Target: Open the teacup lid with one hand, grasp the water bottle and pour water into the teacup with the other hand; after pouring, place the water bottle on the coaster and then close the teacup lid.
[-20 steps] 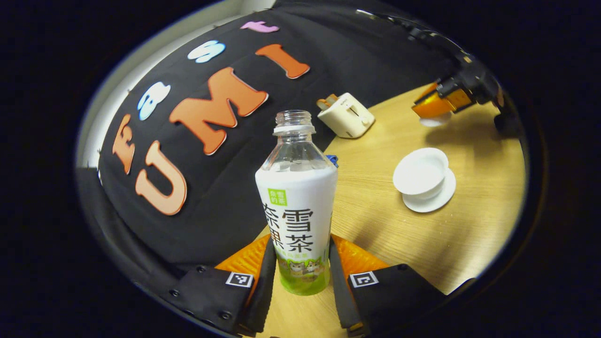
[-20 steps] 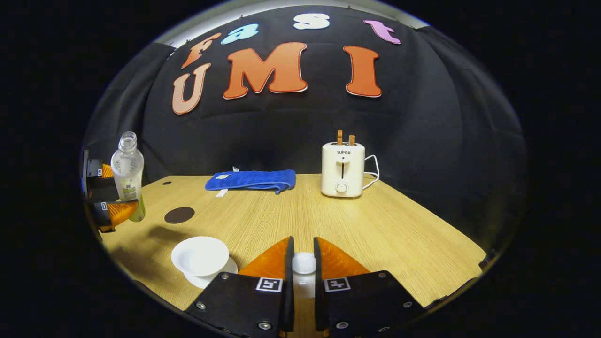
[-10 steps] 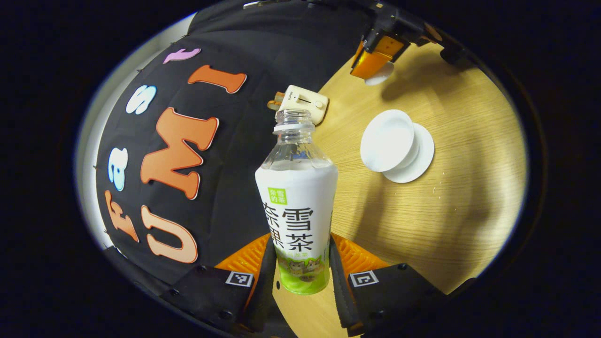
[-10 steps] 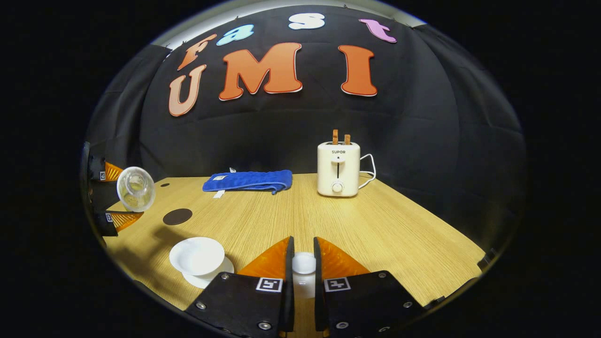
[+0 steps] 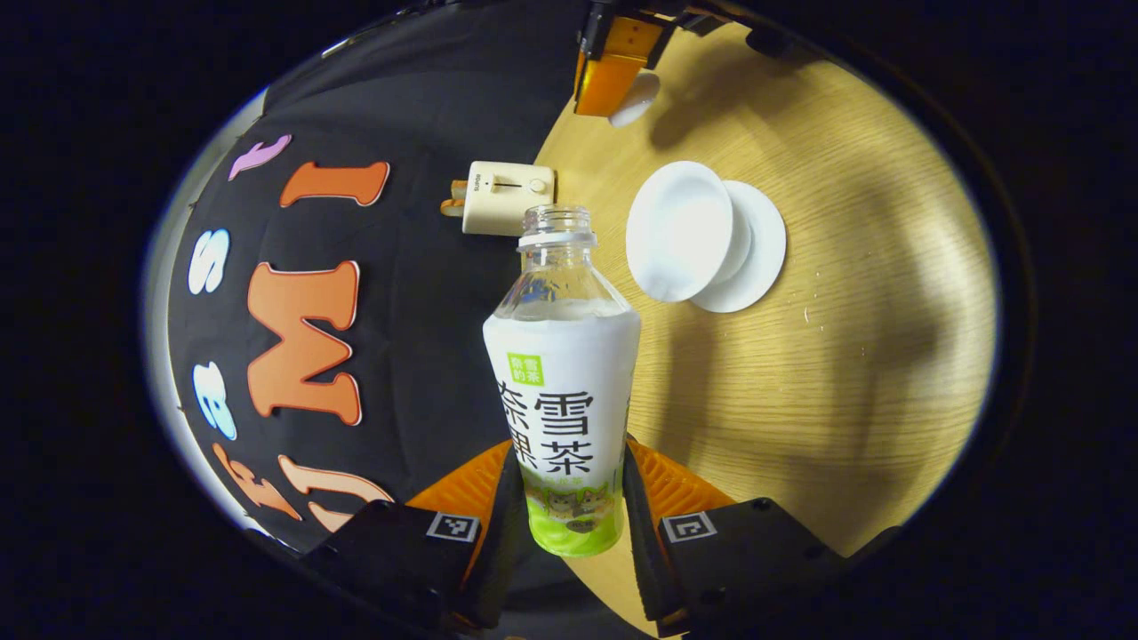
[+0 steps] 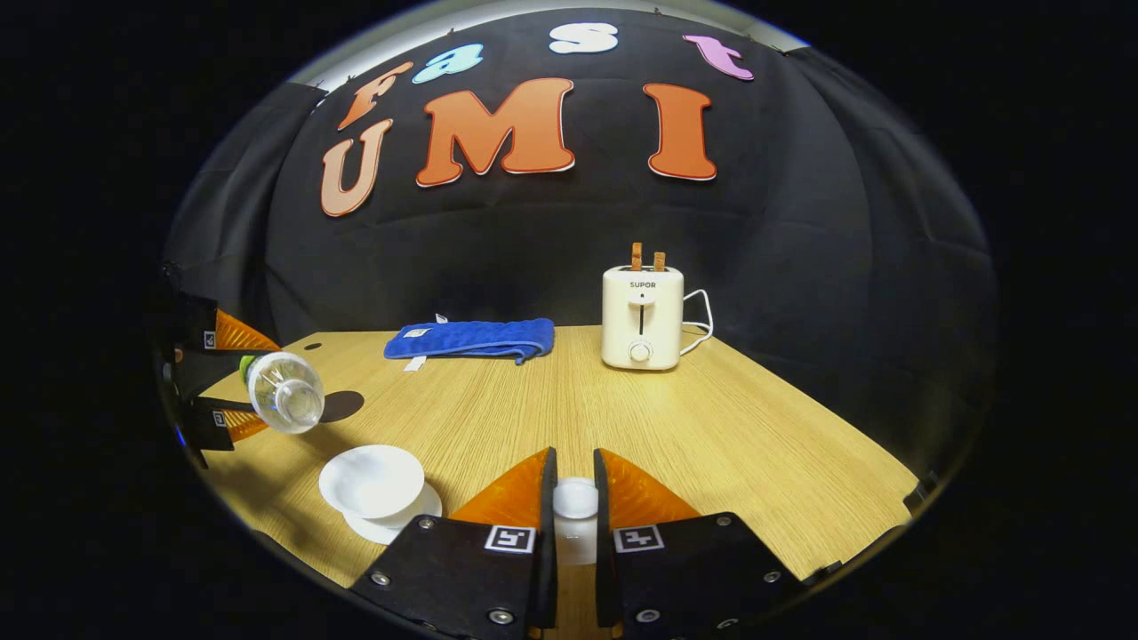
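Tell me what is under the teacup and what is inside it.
The teacup sits on a white saucer on the table. Its lid is off, and the bowl looks white; whether any water is in it cannot be told. The saucer's middle is covered by the cup.

Toaster (image 6: 642, 316) and blue towel (image 6: 471, 340) line the table's (image 6: 711, 427) far edge.

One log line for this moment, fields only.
left hand-held gripper: shut on water bottle, tipped toward teacup | right hand-held gripper: shut on lid | coaster: bare
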Motion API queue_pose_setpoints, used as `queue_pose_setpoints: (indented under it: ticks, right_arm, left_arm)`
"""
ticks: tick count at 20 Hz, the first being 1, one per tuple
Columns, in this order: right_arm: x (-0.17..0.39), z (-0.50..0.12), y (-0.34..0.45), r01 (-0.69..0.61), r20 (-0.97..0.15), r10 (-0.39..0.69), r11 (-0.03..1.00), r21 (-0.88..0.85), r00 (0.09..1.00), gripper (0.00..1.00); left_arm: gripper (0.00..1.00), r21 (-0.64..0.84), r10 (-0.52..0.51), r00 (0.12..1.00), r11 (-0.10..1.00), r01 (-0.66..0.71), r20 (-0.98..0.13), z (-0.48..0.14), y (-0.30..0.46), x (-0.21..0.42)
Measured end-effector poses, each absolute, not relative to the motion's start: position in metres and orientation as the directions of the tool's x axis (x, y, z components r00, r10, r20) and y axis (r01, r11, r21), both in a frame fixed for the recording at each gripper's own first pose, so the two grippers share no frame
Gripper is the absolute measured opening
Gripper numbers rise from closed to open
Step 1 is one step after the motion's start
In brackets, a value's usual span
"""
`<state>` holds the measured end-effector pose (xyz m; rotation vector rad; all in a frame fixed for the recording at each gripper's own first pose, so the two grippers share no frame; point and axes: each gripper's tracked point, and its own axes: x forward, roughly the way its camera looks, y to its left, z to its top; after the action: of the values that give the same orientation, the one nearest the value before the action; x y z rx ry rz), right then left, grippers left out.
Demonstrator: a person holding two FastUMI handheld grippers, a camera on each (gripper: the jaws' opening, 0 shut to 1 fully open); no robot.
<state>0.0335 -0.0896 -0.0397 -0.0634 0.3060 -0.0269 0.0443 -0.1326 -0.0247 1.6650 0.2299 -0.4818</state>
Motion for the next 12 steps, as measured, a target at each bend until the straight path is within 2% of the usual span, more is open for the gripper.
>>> queue_pose_setpoints:
  ticks: [12]
  right_arm:
    - [0.0325, -0.0399, -0.0902, 0.014, -0.305, -0.034, 0.998, -0.068, 0.952, 0.18]
  left_arm:
    - [0.59, 0.815, -0.041, 0.891, -0.425, 0.394, -0.452, -0.015, -0.1277, 0.0493]
